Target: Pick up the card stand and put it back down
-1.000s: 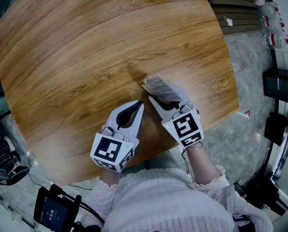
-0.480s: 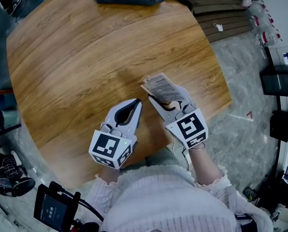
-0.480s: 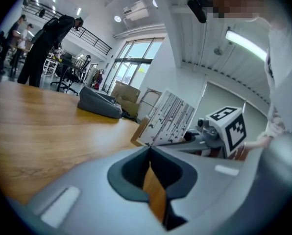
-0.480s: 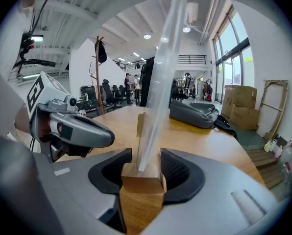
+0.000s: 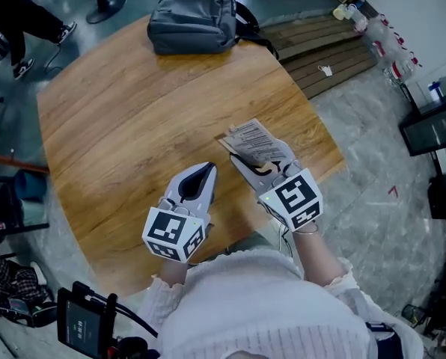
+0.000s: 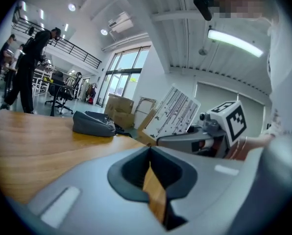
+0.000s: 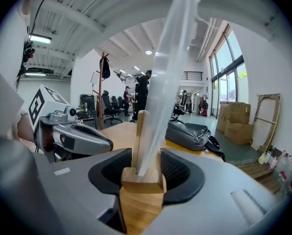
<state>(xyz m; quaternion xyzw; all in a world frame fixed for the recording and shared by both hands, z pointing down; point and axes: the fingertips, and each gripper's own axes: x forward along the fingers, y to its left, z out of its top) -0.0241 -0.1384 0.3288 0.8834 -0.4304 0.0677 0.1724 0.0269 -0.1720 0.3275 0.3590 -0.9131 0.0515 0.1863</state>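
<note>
The right gripper has its jaws clamped on the card stand by the wooden base, panel upright, apparently clear of the worktop directly below. The left gripper, jaws closed and empty, hangs alongside.

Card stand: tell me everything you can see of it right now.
The card stand has a pale wooden base block with a slot holding a clear plastic panel. The panel carries a white sheet of dark printed lines, too small to read. It tilts in the left gripper view. The right gripper clamps the base between its dark pads; the left gripper is apart from it.
</note>
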